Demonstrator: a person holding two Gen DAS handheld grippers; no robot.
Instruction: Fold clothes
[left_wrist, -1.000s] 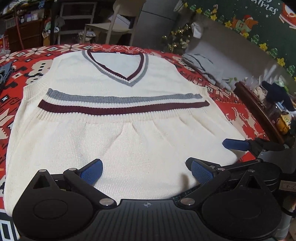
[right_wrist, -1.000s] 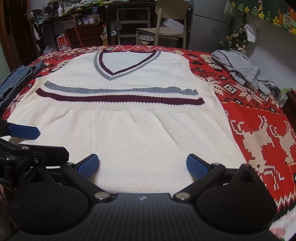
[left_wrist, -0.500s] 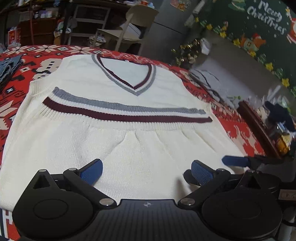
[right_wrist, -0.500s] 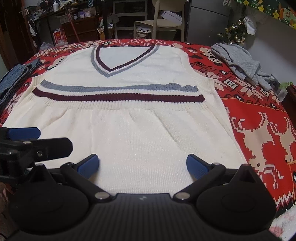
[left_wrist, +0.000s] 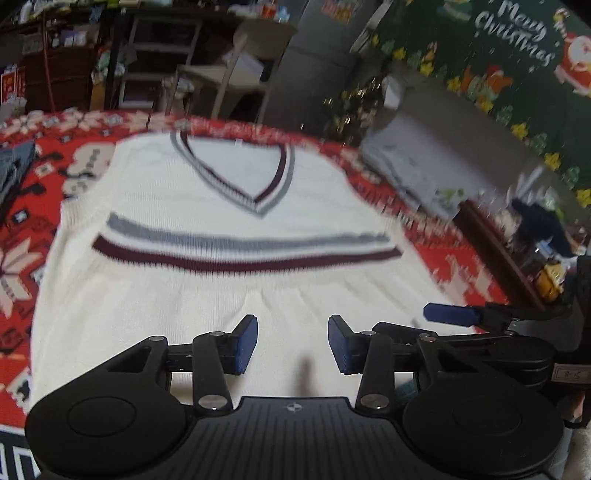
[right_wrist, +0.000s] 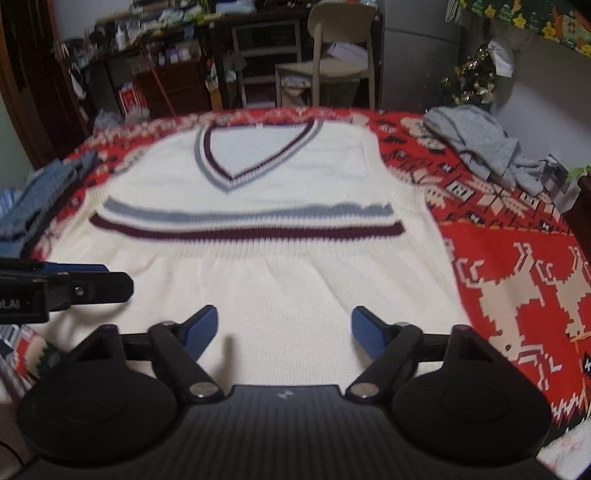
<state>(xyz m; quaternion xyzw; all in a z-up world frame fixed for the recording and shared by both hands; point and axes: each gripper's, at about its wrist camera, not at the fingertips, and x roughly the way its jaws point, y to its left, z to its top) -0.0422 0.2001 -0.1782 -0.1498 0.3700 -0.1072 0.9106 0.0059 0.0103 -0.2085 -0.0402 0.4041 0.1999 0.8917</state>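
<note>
Where the red patterned cloth (right_wrist: 517, 280) covered the table, a cream vest (right_wrist: 280, 221) lay flat on it, filling most of both views. Its V-neck, trimmed in grey and maroon, pointed away from the cameras, and a grey stripe and a maroon stripe ran across its width just beyond a ribbed band. The near part of the vest spread toward the grippers with a few soft creases. A crumpled grey garment (right_wrist: 484, 144) sat on the cloth well to the right of the vest, and a folded blue knit (right_wrist: 40, 195) lay at the cloth's left edge. Beyond the table stood a pale chair (right_wrist: 332, 59) and cluttered shelves; a green Christmas banner (left_wrist: 517, 48) hung on the wall at right.

The left gripper (left_wrist: 292, 343) hung over the vest's near edge with its blue pads drawn partway together; its jaws had just been closing, yet a clear gap showed between them with only the flat knit behind, so nothing was pinched. The right gripper (right_wrist: 284, 332) was just beside it, over the same near edge, jaws wider apart and also just narrowing, and it too gripped nothing. Whether either set of pads touched the fabric could not be told. Both views were blurred.
</note>
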